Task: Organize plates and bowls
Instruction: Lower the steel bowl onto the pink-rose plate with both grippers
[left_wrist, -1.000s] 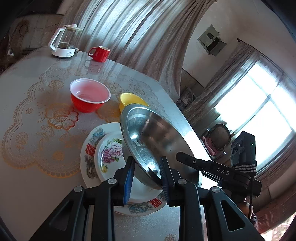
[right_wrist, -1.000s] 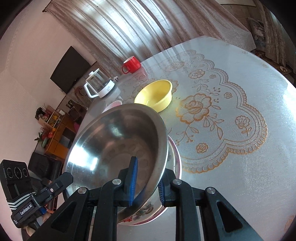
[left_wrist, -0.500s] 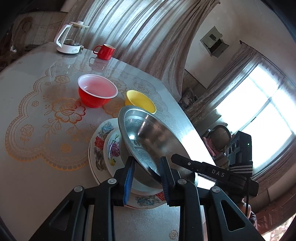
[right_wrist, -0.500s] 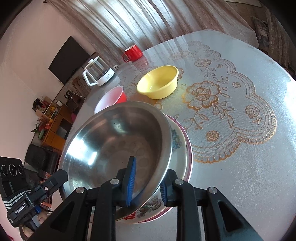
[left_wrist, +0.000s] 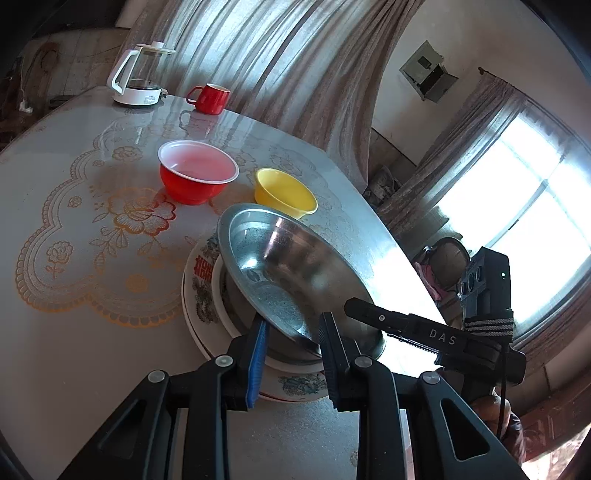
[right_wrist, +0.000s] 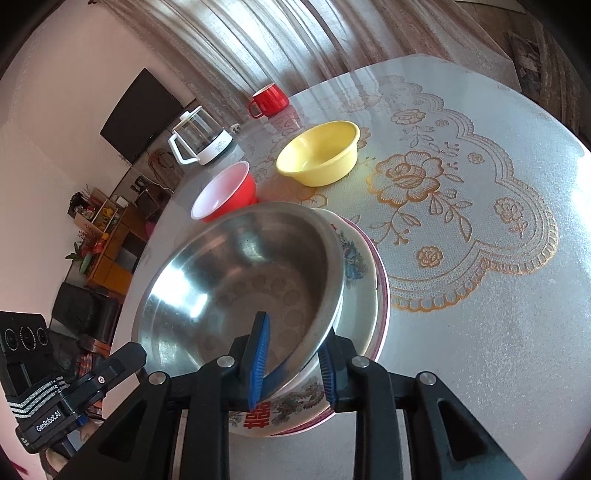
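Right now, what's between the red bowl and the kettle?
Nothing: in the right wrist view, only bare table lies between the red bowl and the kettle.

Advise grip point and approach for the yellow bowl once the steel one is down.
Pinch the yellow bowl by its thin rim on the near side, one finger inside, one outside the wall. It sits upright, open and apart from the red bowl, so coming from above at the near edge looks clear.

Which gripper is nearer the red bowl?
Left. The left gripper grips the steel bowl's rim on the red bowl's side; the right gripper, jaws just easing open, straddles the opposite rim.
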